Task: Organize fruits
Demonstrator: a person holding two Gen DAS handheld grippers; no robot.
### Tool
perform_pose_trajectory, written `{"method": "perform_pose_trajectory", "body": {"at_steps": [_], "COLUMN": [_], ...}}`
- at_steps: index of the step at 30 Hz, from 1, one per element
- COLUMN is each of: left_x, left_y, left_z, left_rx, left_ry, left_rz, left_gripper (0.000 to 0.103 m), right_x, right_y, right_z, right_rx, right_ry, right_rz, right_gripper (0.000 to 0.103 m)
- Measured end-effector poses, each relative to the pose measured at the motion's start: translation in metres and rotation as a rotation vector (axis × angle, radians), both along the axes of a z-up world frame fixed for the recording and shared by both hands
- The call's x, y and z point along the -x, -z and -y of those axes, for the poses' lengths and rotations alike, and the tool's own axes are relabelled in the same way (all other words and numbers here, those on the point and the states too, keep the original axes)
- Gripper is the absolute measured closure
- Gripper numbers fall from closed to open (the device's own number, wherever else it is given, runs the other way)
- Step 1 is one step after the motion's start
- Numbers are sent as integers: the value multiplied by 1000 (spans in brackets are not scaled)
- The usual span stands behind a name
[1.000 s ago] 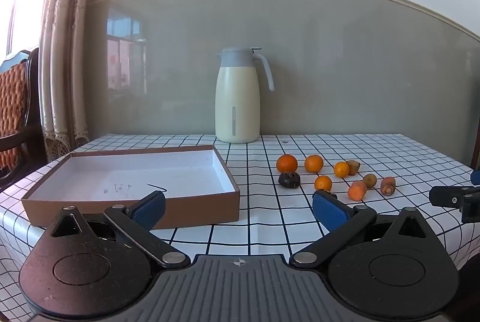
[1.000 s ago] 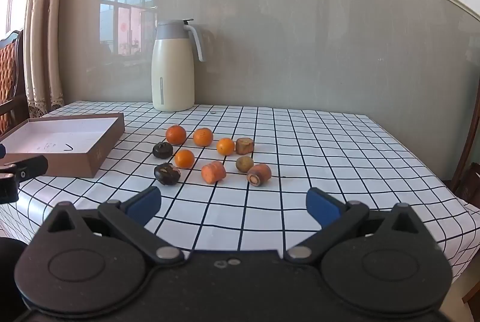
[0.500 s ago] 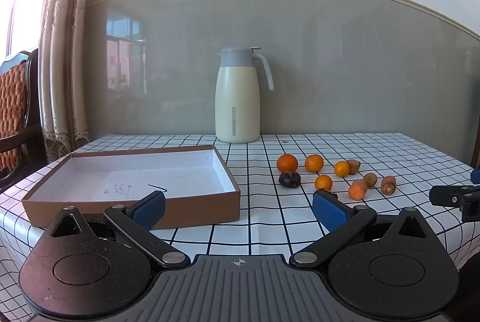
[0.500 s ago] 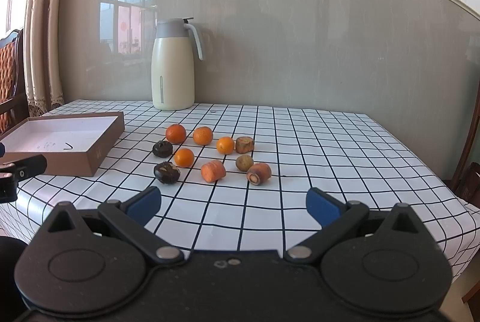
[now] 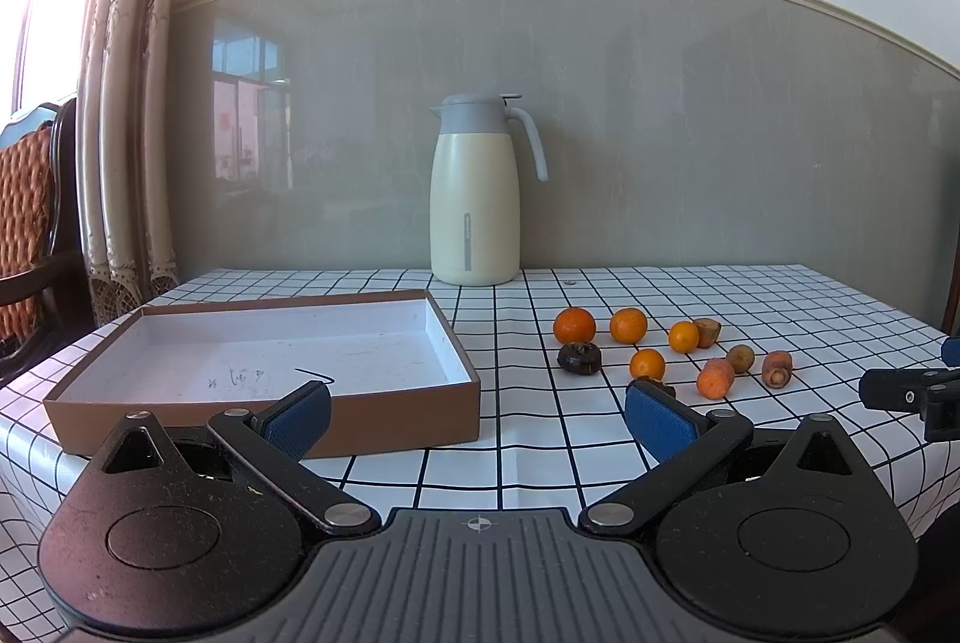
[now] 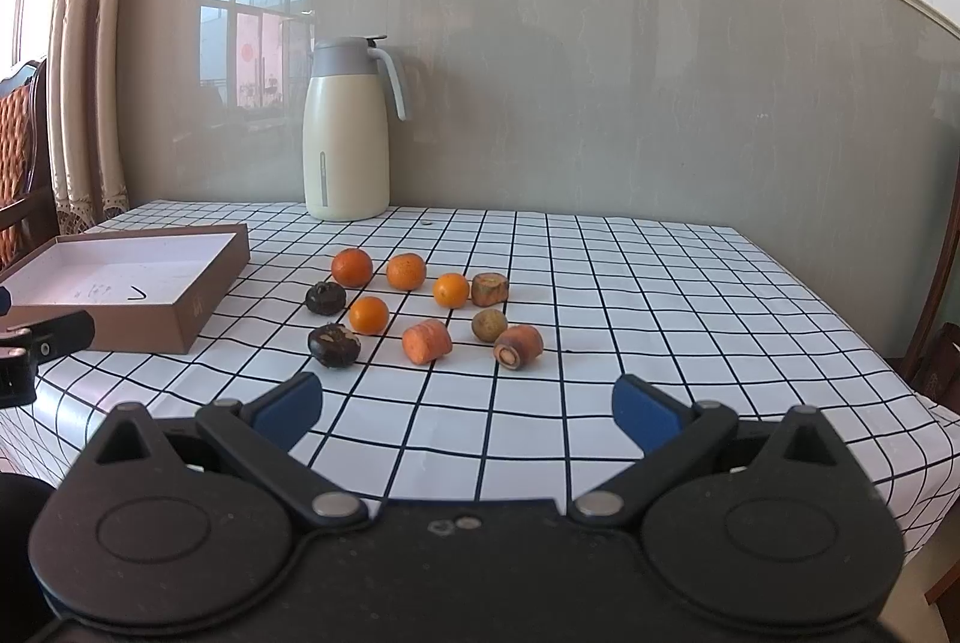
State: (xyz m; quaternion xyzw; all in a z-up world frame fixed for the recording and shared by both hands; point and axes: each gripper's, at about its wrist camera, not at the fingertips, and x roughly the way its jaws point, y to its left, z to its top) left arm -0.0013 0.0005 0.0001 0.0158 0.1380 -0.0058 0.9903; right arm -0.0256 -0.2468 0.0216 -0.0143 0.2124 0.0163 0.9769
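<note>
Several small oranges (image 6: 352, 267) (image 5: 574, 325), two dark round fruits (image 6: 333, 345), carrot chunks (image 6: 426, 340) (image 5: 715, 378) and a small brownish fruit (image 6: 489, 324) lie loose in the middle of the checked tablecloth (image 6: 600, 373). An empty brown cardboard box (image 5: 264, 367) (image 6: 120, 283) with a white inside sits to their left. My left gripper (image 5: 477, 418) is open at the table's near edge, in front of the box's right corner. My right gripper (image 6: 465, 412) is open too, low and in front of the fruits, with nothing between its fingers.
A cream thermos jug (image 5: 477, 190) (image 6: 347, 130) with a grey lid stands at the back by the wall. A wooden chair (image 5: 30, 223) and curtains (image 5: 120, 103) are at the left. Another chair edge (image 6: 942, 331) shows at the right.
Both views have tipped slightly, so the table and fruits sit a touch higher in frame. Nothing on the table moved and both grippers stay open.
</note>
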Motion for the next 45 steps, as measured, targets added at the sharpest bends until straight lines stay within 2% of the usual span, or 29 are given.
{"method": "perform_pose_trajectory", "body": {"at_steps": [38,45], "left_x": [3,3], "left_y": [-1,-2], "left_z": [-2,1], "left_rx": [1,-13], "left_ry": [-13,-11], "left_rz": [16,17], "left_gripper": [0,0], "right_x": [3,3], "right_y": [-2,-1], "right_z": [2,-4], "right_rx": [-10,28], "right_ry": [-10,-14], "right_rz": [13,16], "right_gripper": [6,6]}}
